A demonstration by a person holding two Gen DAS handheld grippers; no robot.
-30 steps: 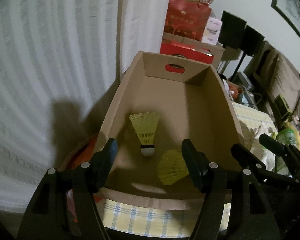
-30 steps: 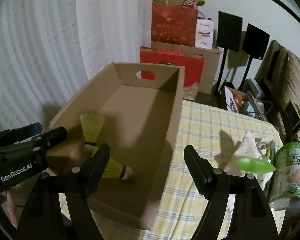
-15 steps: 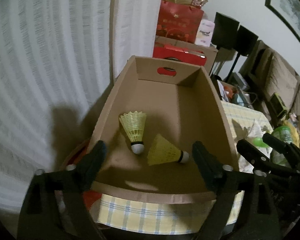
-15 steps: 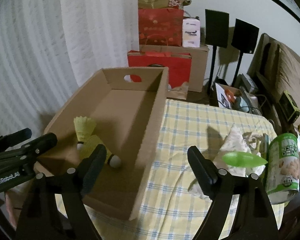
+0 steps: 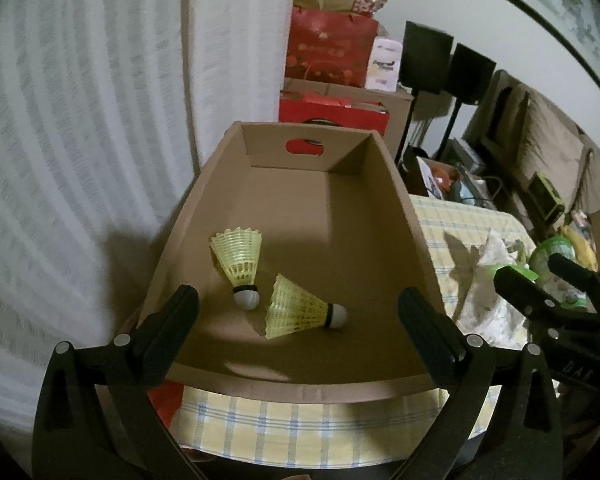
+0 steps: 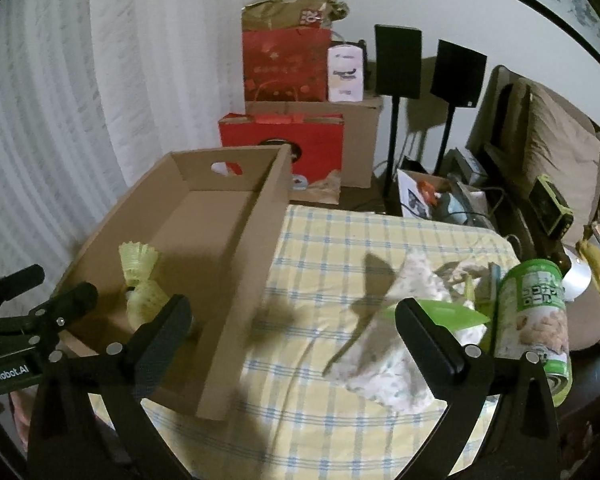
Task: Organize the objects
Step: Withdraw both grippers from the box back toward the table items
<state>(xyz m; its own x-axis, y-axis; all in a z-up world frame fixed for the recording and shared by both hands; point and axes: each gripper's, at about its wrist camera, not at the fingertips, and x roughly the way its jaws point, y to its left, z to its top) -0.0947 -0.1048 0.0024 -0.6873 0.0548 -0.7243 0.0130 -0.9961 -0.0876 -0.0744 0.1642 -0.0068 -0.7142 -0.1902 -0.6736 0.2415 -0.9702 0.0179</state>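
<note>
An open cardboard box stands on the left of a yellow checked tablecloth. Two yellow shuttlecocks lie on its floor: one with its cork toward me, the other on its side with its cork to the right. They also show in the right wrist view. My left gripper is open and empty above the box's near end. My right gripper is open and empty over the cloth, right of the box. A green scoop lies on a white patterned cloth.
A green food can lies at the table's right edge. Red gift bags and a brown carton stand behind the table by the white curtain. Two black speakers and a sofa are at the back right.
The second shuttlecock has dropped from the left gripper's jaws into the box and settled on its side. Both grippers have pulled back and up, the right one swinging right over the tablecloth.
</note>
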